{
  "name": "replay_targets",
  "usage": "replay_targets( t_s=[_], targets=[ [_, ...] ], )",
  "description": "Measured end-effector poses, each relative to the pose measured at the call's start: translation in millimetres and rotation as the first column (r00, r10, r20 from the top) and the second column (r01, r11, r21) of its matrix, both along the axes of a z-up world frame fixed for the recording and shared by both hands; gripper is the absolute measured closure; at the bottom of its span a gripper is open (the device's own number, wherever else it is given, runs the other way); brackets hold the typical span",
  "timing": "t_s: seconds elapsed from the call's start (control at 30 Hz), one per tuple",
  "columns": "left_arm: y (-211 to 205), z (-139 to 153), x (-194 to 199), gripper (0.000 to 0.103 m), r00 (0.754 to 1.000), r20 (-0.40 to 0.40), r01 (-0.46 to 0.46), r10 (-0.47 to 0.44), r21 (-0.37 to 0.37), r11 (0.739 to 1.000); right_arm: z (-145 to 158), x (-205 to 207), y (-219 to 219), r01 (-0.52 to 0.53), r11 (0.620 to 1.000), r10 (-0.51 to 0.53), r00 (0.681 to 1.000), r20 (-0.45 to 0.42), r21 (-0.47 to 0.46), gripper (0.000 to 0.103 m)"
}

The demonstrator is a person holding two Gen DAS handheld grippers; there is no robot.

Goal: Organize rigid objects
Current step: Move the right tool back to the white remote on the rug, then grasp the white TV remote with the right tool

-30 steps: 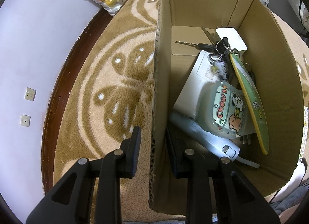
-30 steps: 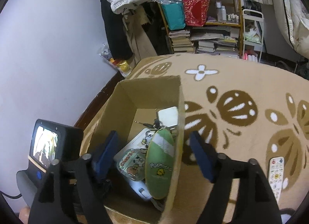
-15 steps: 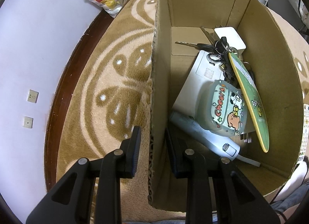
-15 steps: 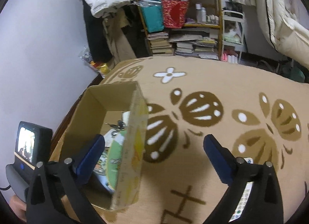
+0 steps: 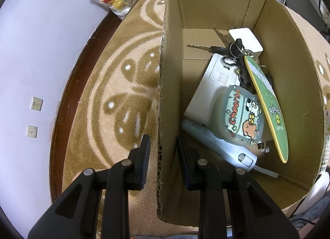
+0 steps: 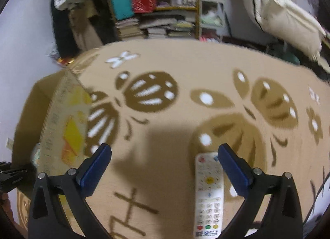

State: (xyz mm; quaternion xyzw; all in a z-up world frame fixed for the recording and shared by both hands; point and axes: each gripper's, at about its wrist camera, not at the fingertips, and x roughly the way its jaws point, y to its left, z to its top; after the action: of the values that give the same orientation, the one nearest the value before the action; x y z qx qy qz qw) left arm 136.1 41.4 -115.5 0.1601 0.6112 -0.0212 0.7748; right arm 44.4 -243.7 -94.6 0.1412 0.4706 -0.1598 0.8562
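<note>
A cardboard box (image 5: 288, 70) stands on the carpet. It holds a green cartoon case (image 5: 239, 115), a green paddle-shaped tag (image 5: 266, 107), a bunch of keys (image 5: 224, 50), a white block (image 5: 245, 37) and a pale tube (image 5: 218, 146). My left gripper (image 5: 162, 156) is shut on the box's left wall, one finger inside, one outside. My right gripper (image 6: 165, 169) is open and empty above the carpet. A white remote control (image 6: 209, 195) lies between its fingers, nearer the right one. The box (image 6: 61, 119) is at the left in the right wrist view.
A brown patterned carpet (image 6: 185, 115) covers the floor. A cluttered bookshelf (image 6: 156, 12) and hanging clothes stand at the back. A wall (image 5: 31, 53) with a dark skirting runs left of the box. A snack bag (image 5: 107, 2) lies by the wall.
My right gripper has swung right, away from the box, and come down over the white remote. My left gripper has kept its hold on the box wall.
</note>
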Motion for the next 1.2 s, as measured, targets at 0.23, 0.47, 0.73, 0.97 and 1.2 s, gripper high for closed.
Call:
replay_targets(
  t_s=[0.23, 0.47, 0.73, 0.97, 1.2],
  targets=[
    [-0.7, 0.7, -0.5, 0.077, 1.0, 0.001, 0.002, -0.002, 0.003, 1.0, -29.5, -9.2, -41.9, 0.107, 0.989, -0.099, 0.992, -0.08, 0.105, 0.0],
    [-1.3, 0.3, -1.2, 0.077, 1.0, 0.001, 0.006, -0.006, 0.01, 1.0, -51.3, -14.0, -63.0, 0.168, 0.975, -0.154, 0.983, -0.105, 0.146, 0.005],
    [1.0, 0.2, -0.6, 0.077, 1.0, -0.003, 0.005, -0.005, 0.007, 1.0, -74.7, -7.9, -57.8, 0.142, 0.981, -0.115, 0.974, -0.195, 0.133, 0.023],
    [3.6, -1.0, -0.6, 0.077, 1.0, -0.005, -0.001, 0.001, 0.001, 1.0, -81.6, -4.0, -50.9, 0.12, 0.989, -0.097, 0.969, -0.225, 0.089, 0.025],
    [3.4, -0.9, -1.8, 0.077, 1.0, -0.002, 0.003, -0.003, 0.009, 1.0, -80.9, -6.6, -52.5, 0.134, 0.988, -0.113, 0.969, -0.222, 0.082, 0.04]
  ],
)
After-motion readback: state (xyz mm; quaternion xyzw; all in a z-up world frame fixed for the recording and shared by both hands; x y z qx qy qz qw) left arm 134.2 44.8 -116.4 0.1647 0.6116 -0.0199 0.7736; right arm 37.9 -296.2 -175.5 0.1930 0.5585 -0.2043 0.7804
